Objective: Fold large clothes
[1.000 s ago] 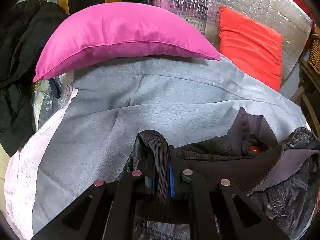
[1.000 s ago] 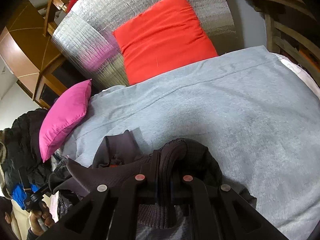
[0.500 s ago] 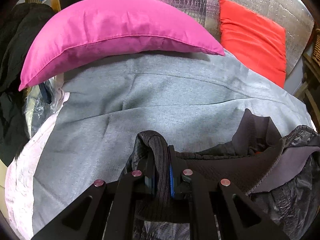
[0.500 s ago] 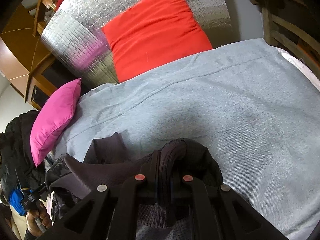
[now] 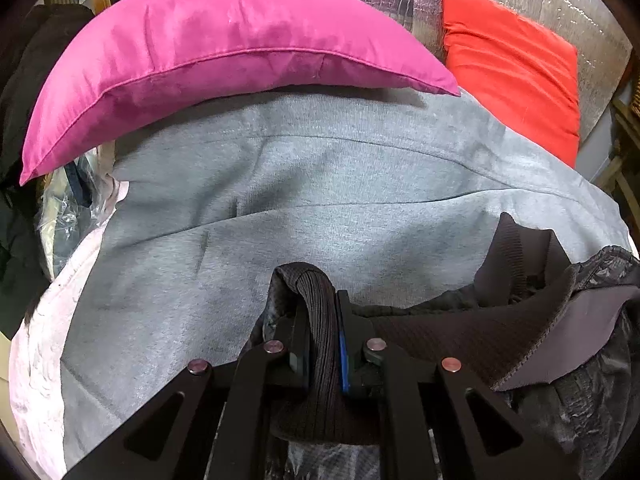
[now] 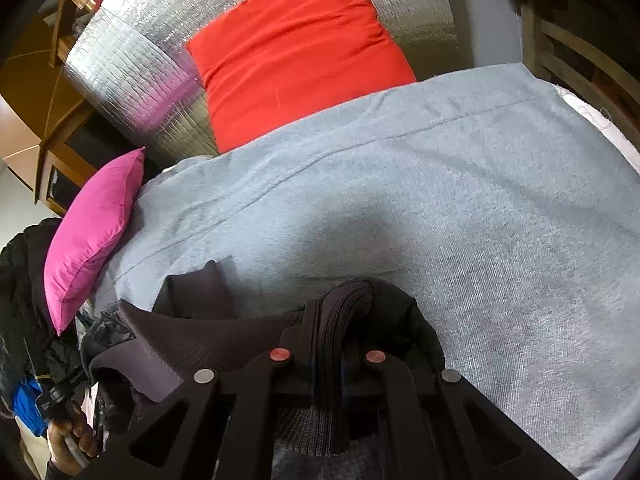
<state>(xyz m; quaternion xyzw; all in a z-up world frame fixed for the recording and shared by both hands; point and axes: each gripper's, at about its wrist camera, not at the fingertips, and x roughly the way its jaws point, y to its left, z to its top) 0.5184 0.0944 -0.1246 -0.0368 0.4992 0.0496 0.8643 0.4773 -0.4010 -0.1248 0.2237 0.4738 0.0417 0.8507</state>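
A dark quilted jacket (image 5: 460,328) with ribbed knit trim hangs bunched between both grippers, just above a grey blanket (image 5: 320,208) spread on a bed. My left gripper (image 5: 322,320) is shut on a ribbed band of the jacket that loops up over its fingertips. My right gripper (image 6: 330,320) is shut on another ribbed fold of the same jacket (image 6: 208,340). The jacket's collar (image 5: 516,252) stands up to the right of the left gripper. The lower part of the jacket is hidden under the gripper frames.
A pink pillow (image 5: 224,56) and a red pillow (image 5: 516,64) lie at the far end against a silver foil sheet (image 6: 132,72). Dark clothes (image 5: 16,92) pile at the left. A hand (image 6: 68,436) shows at the lower left. Wooden slats (image 6: 576,44) stand right of the bed.
Both grippers have moved forward and down towards the blanket, carrying the jacket. The pillows loom nearer and larger. The grips on the ribbed bands are unchanged.
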